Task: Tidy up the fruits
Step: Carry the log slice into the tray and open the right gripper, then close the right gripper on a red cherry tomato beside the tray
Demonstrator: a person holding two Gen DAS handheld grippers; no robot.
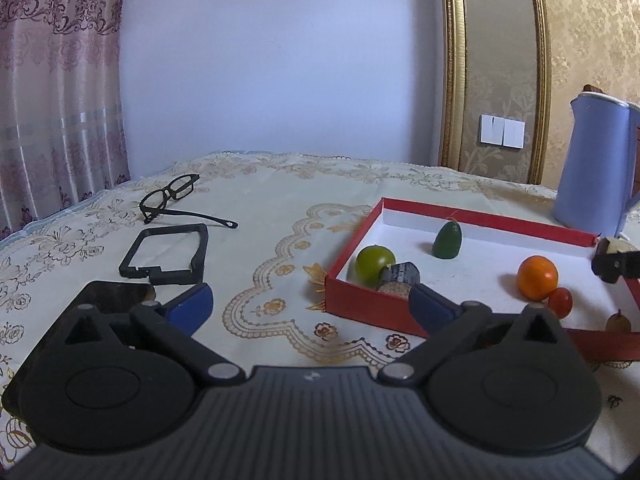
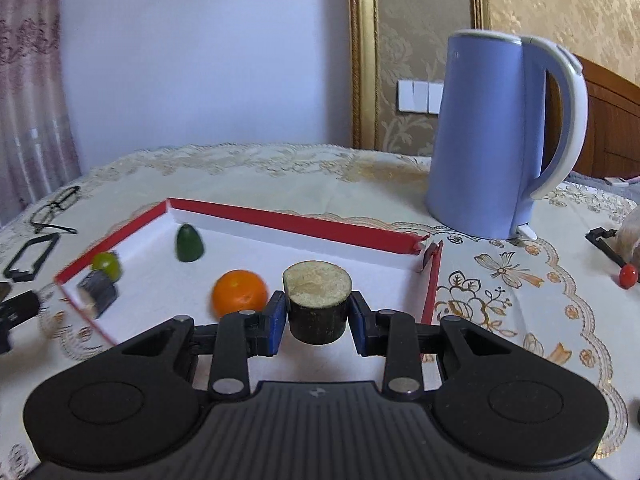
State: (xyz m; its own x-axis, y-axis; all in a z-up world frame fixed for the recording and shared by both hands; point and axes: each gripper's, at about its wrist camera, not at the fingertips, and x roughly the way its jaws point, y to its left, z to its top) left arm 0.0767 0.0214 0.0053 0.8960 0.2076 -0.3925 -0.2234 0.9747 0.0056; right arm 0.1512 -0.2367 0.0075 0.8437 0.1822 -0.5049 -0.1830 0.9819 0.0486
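Observation:
A red box (image 1: 362,306) with a white floor lies on the tablecloth; it also shows in the right wrist view (image 2: 320,228). Inside lie a green round fruit (image 1: 375,264), a dark green avocado (image 1: 448,240), an orange (image 1: 537,277), a small red tomato (image 1: 560,301) and a dark cylinder piece (image 1: 400,276). My right gripper (image 2: 318,316) is shut on a dark cylinder with a pale cut top (image 2: 318,304), held above the box's near right part. My left gripper (image 1: 310,306) is open and empty, left of the box.
A blue electric kettle (image 2: 496,136) stands behind the box's right corner. Black glasses (image 1: 176,196) and a black frame piece (image 1: 168,254) lie at left. A small red fruit (image 2: 628,276) and a black item lie right of the box. A brown fruit (image 1: 618,322) sits near the box's front.

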